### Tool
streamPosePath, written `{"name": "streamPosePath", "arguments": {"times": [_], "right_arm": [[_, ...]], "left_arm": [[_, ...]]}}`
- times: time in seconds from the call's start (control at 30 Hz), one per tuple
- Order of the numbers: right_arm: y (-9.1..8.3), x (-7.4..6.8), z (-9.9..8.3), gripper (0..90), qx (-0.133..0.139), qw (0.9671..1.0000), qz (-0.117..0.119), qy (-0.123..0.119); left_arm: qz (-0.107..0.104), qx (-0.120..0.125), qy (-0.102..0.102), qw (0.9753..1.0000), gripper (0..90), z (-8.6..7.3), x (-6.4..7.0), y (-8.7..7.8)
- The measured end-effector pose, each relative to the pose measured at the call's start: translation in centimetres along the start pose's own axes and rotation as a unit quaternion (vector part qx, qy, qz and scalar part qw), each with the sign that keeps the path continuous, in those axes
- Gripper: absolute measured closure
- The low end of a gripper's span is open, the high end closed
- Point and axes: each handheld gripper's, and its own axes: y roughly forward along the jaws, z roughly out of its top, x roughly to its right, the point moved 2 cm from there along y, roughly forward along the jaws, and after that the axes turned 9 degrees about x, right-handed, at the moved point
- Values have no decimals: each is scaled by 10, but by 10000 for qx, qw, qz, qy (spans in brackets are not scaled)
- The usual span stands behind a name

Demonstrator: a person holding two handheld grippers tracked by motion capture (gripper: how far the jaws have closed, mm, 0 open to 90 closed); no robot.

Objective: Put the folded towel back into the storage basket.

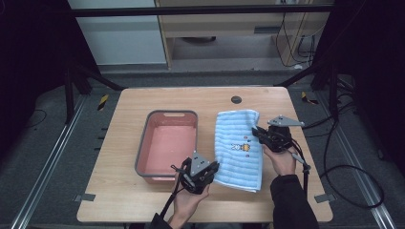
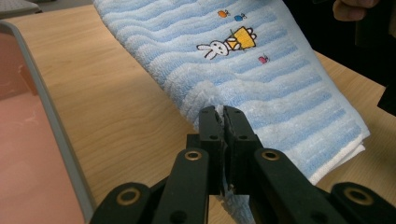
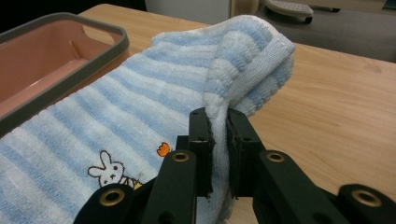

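A folded blue-and-white striped towel [image 1: 237,149] with an embroidered rabbit [image 2: 215,49] lies on the wooden table, right of the pink tub. My left gripper [image 1: 213,168] is shut on the towel's [image 2: 261,74] near left edge, its jaws pinching the cloth. My right gripper [image 1: 256,131] is shut on the towel's [image 3: 154,112] right edge, where a raised fold of cloth [image 3: 247,60] bulges above the jaws. A hand holds each gripper from the table's near side.
A pink tub with a grey rim [image 1: 143,150] stands left of the towel, close to my left gripper. A black round grommet [image 1: 236,99] sits in the tabletop at the back. Bare wood [image 1: 296,191] lies right of the towel and along the near edge.
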Motion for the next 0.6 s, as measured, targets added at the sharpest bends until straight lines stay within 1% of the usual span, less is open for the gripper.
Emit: {"name": "streamPosePath", "arguments": {"times": [0.07,0.13,0.23,0.27,0.3,0.47,0.6], "right_arm": [[-4,-4,9,820,54,10000,-50,-57],[-5,-5,11,820,79,9999,-49,-58],[-9,-9,19,820,164,9998,-33,-54],[-10,-12,26,822,201,9998,-33,-79],[-10,-12,26,822,201,9998,-33,-79],[-12,-19,41,822,377,9992,-6,-129],[-10,-27,52,823,444,9989,25,-161]], "left_arm": [[-4,34,23,10000,864,4,0,-3],[-2,68,76,9999,864,9,-2,-6],[-25,111,70,9999,864,15,-3,-11],[-29,137,84,9999,864,17,-3,-14],[-25,153,102,9998,864,19,-4,-15],[43,273,154,9995,864,31,-8,-25],[107,352,172,9992,864,37,-13,-32]]}}
